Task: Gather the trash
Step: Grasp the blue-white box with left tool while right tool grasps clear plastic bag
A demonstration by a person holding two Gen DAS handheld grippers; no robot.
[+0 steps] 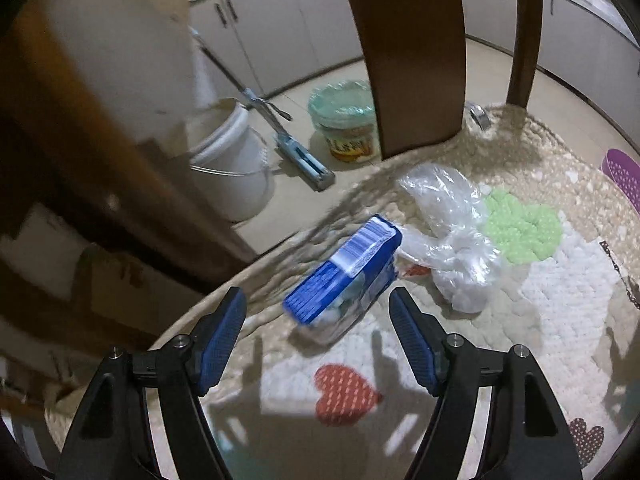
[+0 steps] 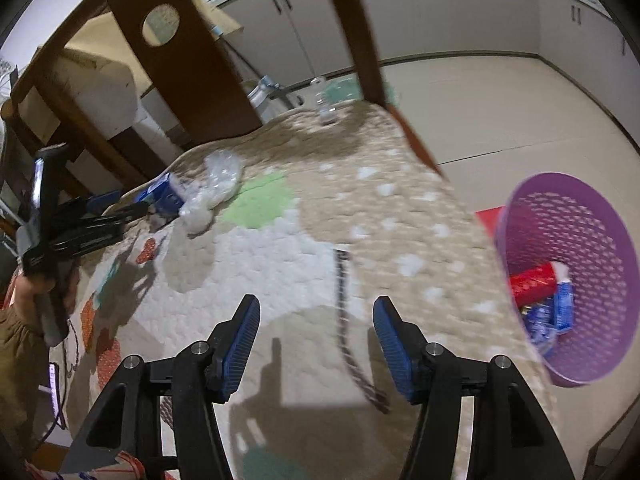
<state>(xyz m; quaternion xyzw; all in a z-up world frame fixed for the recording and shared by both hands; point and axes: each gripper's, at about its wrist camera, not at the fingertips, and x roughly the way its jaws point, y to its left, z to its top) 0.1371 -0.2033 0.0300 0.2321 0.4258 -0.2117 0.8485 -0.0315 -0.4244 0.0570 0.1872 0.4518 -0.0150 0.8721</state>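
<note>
Left gripper [image 1: 316,310] is hanging apart and empty over the blue packet [image 1: 344,276] at centre frame; right gripper [image 2: 316,320], likewise apart, is holding nothing. Risk: glossy wrap slipping, dragging the clear bag [image 1: 448,232].

The floor [image 2: 500,120] is pale beige with a smooth finish and faint seams. A textured rug [image 1: 460,320] in tan and white covers part of it, patterned with green, red and purple heart shapes. White base cabinets [image 2: 440,20] with dark vertical handles run along the far walls and meet at a corner, under a light countertop. Dark brown wooden furniture legs [image 1: 416,60] stand at the rug's edge; one wooden panel [image 2: 176,48] has a round cut-out. A white bucket [image 1: 236,160], a flat mop [image 1: 296,152] and a lined yellow tub [image 1: 348,124] sit on the bare floor. Lighting is artificial and casts sharp shadows across the rug.
</note>
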